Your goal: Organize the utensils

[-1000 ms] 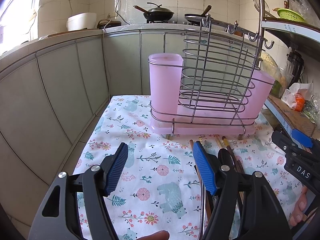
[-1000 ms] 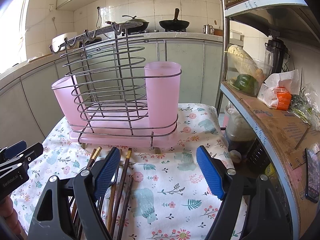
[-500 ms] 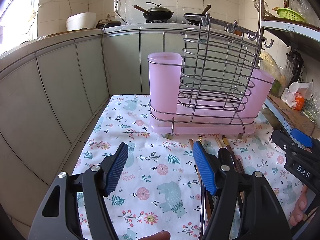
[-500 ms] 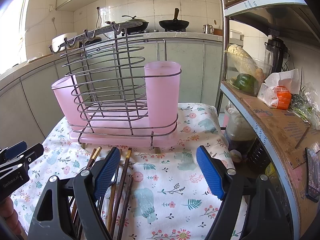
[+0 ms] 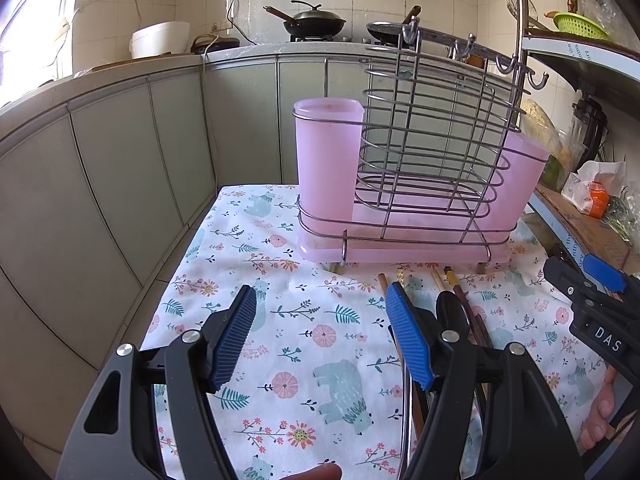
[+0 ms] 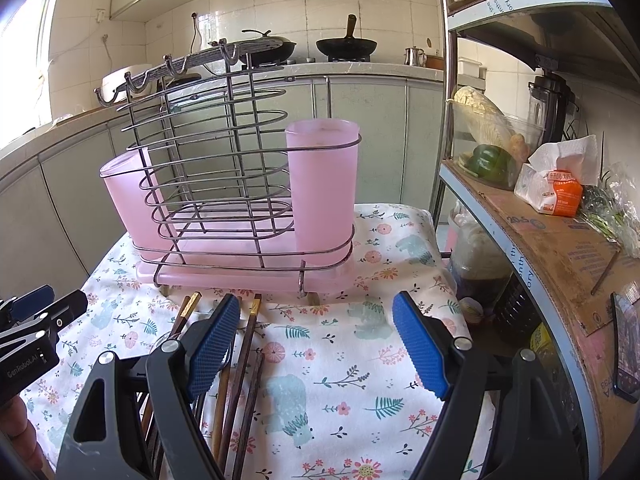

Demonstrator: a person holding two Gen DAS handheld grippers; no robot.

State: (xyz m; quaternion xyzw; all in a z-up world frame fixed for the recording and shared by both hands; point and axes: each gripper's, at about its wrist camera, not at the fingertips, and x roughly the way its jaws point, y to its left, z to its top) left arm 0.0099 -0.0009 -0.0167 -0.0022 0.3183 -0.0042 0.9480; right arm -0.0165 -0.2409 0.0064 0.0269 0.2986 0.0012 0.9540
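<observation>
— Where do the utensils lie against the two tongs?

— The chopsticks lie in a loose bundle on the floral cloth covering the counter, between the two tools. In the right wrist view they run under and just beside the inner blue pad of the right tongs; none lies between its pads. In the left wrist view they sit past the right-hand pad of the left tongs, outside its gap, with a dark spoon among them.

— And the tongs themselves?

— Both stand wide open and grip nothing; only patterned cloth shows between each pair of pads.

— The holder?

— The wire utensil rack stands upright at the far side of the cloth, on a pink drip tray, with a pink cup at one end and another pink cup at the other. The chopstick tips point toward the tray, stopping just short of it.
</observation>
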